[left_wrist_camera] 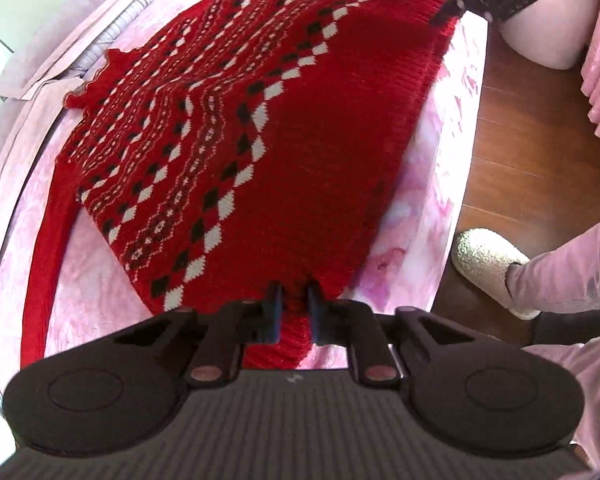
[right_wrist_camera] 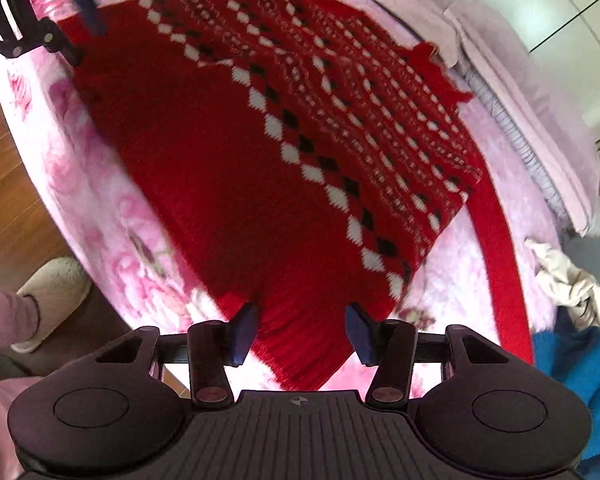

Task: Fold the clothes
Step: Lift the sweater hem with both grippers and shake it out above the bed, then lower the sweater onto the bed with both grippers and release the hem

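Note:
A red knit sweater (left_wrist_camera: pixel 300 152) with black and white diamond bands lies spread on a pink floral bed (left_wrist_camera: pixel 412 208). My left gripper (left_wrist_camera: pixel 294 306) is shut on the sweater's ribbed hem at one bottom corner. My right gripper (right_wrist_camera: pixel 302 330) is open over the other hem corner, its blue pads (right_wrist_camera: pixel 244 332) apart on either side of the ribbing (right_wrist_camera: pixel 300 344). The right gripper shows at the top right of the left wrist view (left_wrist_camera: pixel 448 8), and the left gripper at the top left of the right wrist view (right_wrist_camera: pixel 80 28). One red sleeve (right_wrist_camera: pixel 500 248) trails along the bed.
Folded lilac bedding (left_wrist_camera: pixel 60 52) lies along the far side of the bed. A blue cloth (right_wrist_camera: pixel 580 380) and a cream cloth (right_wrist_camera: pixel 568 280) lie at the right. The person's slippered foot (left_wrist_camera: pixel 488 264) stands on the wooden floor (left_wrist_camera: pixel 520 140) by the bed edge.

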`<state>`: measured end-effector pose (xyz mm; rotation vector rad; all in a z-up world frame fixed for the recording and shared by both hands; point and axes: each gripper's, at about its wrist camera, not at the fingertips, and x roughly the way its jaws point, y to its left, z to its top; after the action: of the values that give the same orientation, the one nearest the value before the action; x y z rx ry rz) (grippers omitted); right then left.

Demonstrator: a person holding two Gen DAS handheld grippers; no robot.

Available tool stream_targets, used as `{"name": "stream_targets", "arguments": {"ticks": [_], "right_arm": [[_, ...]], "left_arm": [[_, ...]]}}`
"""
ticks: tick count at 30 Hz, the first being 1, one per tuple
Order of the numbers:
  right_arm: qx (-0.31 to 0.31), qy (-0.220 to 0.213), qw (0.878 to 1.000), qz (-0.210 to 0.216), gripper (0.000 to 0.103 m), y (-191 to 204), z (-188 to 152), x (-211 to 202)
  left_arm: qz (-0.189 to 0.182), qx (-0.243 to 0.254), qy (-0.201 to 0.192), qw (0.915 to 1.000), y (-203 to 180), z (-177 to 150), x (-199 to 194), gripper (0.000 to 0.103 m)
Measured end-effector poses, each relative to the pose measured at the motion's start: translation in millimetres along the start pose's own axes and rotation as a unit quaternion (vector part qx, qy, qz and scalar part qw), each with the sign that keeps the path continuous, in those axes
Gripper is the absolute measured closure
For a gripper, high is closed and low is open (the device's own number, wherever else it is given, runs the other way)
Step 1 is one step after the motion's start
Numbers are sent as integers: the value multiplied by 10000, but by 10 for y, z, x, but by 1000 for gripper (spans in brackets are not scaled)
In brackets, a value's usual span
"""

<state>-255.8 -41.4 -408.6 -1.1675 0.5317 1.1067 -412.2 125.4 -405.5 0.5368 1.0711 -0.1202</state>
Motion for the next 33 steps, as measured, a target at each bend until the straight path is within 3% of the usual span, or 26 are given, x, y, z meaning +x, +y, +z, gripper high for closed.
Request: {"name": "stream_targets", "arguments": {"ticks": [7,16,17,18,19,25,28,31,33], "right_arm": [[-402,75,9987,310,68,109,-6,-52],[-408,-97,9991,19,68,240,54,73],[-376,-133,9992,23,71,218,56,64],[-332,-170,9993,47,97,191,56,52],[-308,-169,9994,9,102,170,54,39],[-669,-219,9975,71,103,84,1,-219],[-833,-177,9962,161,102,127,-43,-250],[-587,303,9968,457,102,157,-38,-19],[-331,522,9963,592,102,110,-21,58]], "left_arm": [[68,95,-20,9999,-30,-24,-11,86],[121,124,-75,9998,-62,-45,18,84],[95,137,-88,9998,-55,-49,9,88],[69,150,-101,9998,-47,-52,1,96],[49,165,-116,9998,-40,-57,-11,98],[-10,175,-205,9996,21,-170,-250,103],[14,253,49,9997,-29,-261,-188,102],[34,198,208,9996,-60,-240,-42,100],[-124,-165,203,9996,15,-195,-66,92]]}}
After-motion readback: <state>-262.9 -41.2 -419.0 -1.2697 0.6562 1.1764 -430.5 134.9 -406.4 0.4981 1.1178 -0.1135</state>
